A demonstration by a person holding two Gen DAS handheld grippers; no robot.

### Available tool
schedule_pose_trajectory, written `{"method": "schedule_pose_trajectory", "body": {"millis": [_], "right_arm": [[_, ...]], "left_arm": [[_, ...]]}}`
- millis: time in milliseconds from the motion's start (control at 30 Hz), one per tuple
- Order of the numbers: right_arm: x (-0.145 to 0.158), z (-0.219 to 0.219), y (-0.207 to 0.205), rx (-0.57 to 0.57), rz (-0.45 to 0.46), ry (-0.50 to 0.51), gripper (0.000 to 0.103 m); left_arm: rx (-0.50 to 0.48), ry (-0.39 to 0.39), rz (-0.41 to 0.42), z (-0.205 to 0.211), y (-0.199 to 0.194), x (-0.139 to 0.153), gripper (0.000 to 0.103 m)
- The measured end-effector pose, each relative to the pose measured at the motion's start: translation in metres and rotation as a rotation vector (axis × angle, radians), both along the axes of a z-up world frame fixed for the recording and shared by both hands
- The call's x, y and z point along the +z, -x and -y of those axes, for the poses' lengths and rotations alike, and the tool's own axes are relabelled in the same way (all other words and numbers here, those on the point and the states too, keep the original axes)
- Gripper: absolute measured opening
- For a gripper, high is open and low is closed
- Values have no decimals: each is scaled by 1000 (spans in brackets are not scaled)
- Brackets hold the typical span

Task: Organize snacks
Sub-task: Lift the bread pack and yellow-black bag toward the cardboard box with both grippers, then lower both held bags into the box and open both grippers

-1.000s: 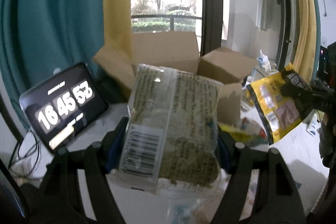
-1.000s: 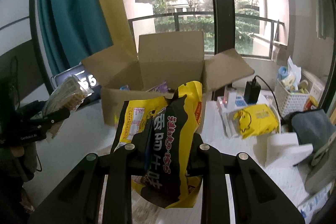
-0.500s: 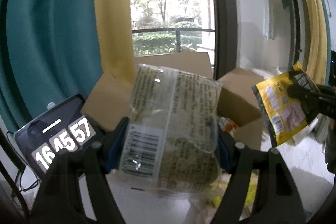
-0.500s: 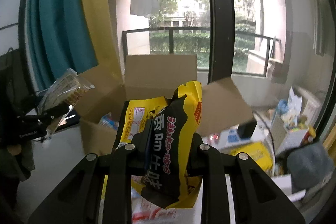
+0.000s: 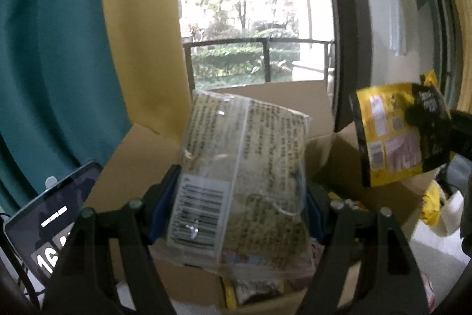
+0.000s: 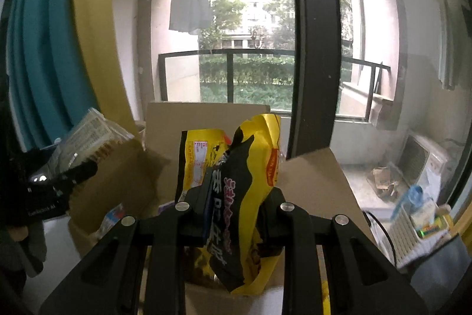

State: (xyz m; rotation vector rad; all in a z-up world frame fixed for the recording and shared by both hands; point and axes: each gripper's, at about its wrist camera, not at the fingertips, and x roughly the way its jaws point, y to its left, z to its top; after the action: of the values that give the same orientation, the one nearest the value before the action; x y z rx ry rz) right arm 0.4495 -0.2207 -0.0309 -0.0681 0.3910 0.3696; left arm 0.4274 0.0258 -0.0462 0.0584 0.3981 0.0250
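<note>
One clear packet is pinched between the widely spread jaws of the left gripper, and one yellow bag is clamped in the nearly closed right gripper. Both are held over the open box, probably so that they can be dropped in. Two held snacks are counted; a few more are glimpsed inside the one box.

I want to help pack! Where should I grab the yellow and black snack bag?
Pinch the yellow and black snack bag across its crumpled middle, coming from below, as the right gripper does; the soft bag folds flat there, and its top stays free.
</note>
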Motion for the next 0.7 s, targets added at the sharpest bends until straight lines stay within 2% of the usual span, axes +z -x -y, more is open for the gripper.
{"method": "schedule_pose_trajectory", "body": {"millis": [133, 200, 267, 300, 333, 467, 700], "right_arm": [[1, -12, -31, 2, -2, -12, 26], [0, -16, -48, -8, -25, -24, 28], [-4, -23, -66, 16, -63, -25, 45], [-5, -24, -69, 19, -70, -26, 62], [-5, -25, -69, 16, -62, -23, 66], [-1, -26, -48, 28, -28, 14, 66], [7, -17, -10, 35, -48, 35, 66]], "left_arm": [[8, 28, -26, -2, -22, -3, 76], [12, 42, -50, -3, -31, -6, 83], [-7, 54, -54, -4, -34, -7, 95], [-13, 59, -47, -4, -32, -6, 96], [-23, 65, -37, -5, -28, -4, 97], [-16, 82, -20, -8, -14, 5, 97], [-19, 100, 9, -16, 26, 23, 97]]}}
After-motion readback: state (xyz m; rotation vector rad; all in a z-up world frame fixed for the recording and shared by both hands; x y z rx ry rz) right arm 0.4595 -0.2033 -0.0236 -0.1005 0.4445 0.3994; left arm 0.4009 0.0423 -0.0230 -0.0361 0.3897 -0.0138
